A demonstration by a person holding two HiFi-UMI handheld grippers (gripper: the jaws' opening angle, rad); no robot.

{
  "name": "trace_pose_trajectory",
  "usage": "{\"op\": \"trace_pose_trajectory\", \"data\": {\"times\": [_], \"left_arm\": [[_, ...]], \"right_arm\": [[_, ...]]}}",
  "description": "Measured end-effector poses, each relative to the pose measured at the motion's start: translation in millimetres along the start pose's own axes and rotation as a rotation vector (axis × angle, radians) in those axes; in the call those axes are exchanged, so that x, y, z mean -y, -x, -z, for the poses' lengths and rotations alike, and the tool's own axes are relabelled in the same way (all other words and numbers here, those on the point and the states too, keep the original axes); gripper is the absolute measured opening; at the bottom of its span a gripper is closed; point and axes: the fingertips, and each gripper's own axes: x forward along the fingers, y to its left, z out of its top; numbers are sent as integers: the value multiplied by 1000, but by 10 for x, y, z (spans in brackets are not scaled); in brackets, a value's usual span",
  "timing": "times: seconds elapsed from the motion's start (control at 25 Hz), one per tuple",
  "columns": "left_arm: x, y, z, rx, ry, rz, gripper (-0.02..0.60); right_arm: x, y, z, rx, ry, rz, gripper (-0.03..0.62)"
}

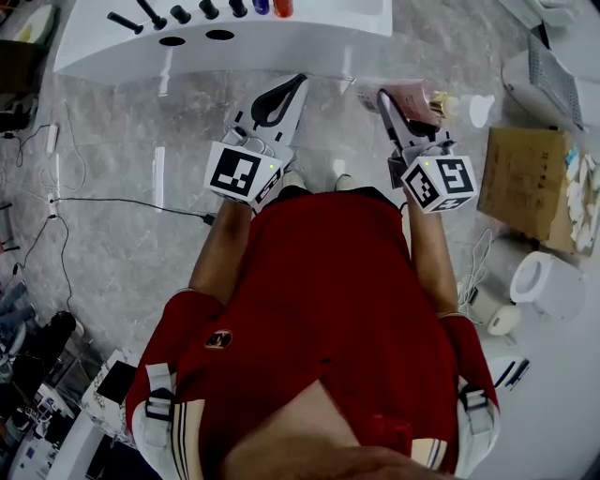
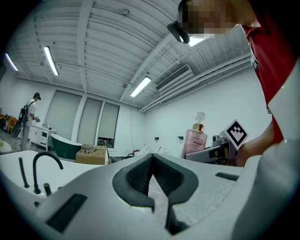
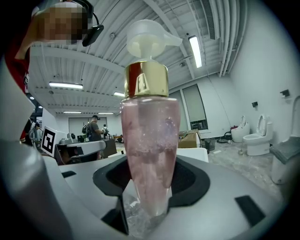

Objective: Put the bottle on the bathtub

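Bottle (image 3: 149, 136) first: a tapered clear plastic body holding pink, speckled liquid, with a shiny gold collar and a frosted pump on top. Your right gripper (image 3: 149, 187) clamps its lower part between dark pads, jaws wide around it, over the floor just short of the bathtub (image 1: 309, 42). The tub's glossy white rim carries black fittings (image 1: 181, 14), and the head view cuts off its far side. The bottle's base is hard to make out between the jaws. Your left gripper (image 2: 152, 159) carries nothing, and its 2 ribbed pads meet at the tips.
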Motion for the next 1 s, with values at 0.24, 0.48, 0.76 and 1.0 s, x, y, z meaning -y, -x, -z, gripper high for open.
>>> {"op": "trace_pose_trajectory", "data": {"times": [0.24,0.48,0.76,1.0], "left_arm": [[-206,99,-9,19,10,17,6],[-309,16,59,19,26,13,6],[-405,-298,117,-10,13,-11,6],[-590,-715,197,-49,-1,-52,7]], "right_arm": [[-56,-123,-37,4,-5,42,225],[94,-213,-31,-8,-2,67,225],[394,-446,-48,-7,15,43,225],[793,-789,-16,-23,26,9,225]]}}
